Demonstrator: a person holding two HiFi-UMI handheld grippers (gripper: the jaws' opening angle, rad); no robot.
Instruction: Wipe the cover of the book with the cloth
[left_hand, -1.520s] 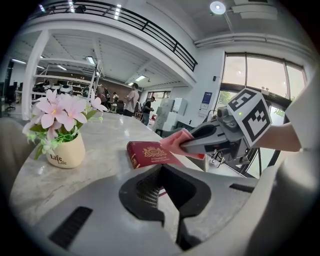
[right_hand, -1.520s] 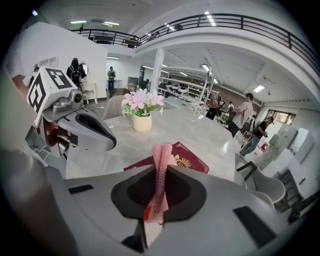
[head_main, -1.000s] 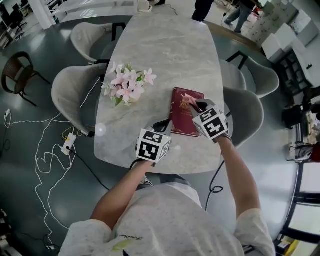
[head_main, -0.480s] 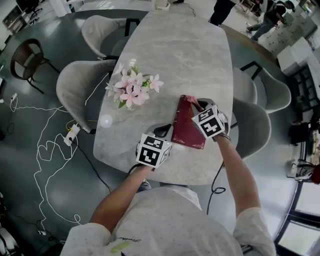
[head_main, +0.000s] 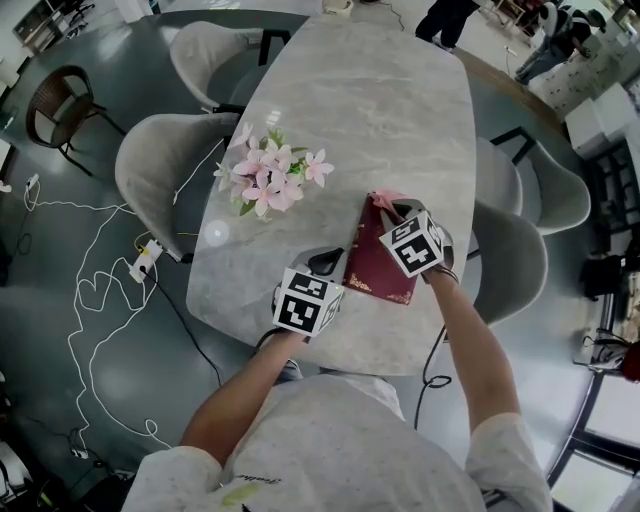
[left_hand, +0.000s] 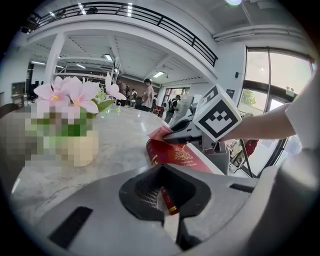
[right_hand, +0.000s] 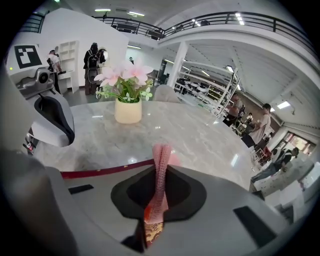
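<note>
A dark red book (head_main: 382, 262) with gold print lies on the marble table (head_main: 370, 110), near its front edge. My left gripper (head_main: 338, 263) is shut on the book's left edge; in the left gripper view the red book edge (left_hand: 169, 201) sits between the jaws of the left gripper (left_hand: 167, 197). My right gripper (head_main: 390, 208) is shut on a pink cloth (head_main: 383, 197) at the book's far end. In the right gripper view the cloth (right_hand: 161, 172) stands pinched upright in the right gripper (right_hand: 157, 200), over the book's edge (right_hand: 100, 171).
A vase of pink flowers (head_main: 270, 172) stands on the table to the left of the book. Grey chairs (head_main: 160, 170) line both long sides of the table. White cables (head_main: 90, 310) lie on the floor at left. People stand far off beyond the table's far end.
The book has turned a little, so it now lies slanted to the table's edge. Both grippers keep their holds, and the cloth stays at the book's far end.
</note>
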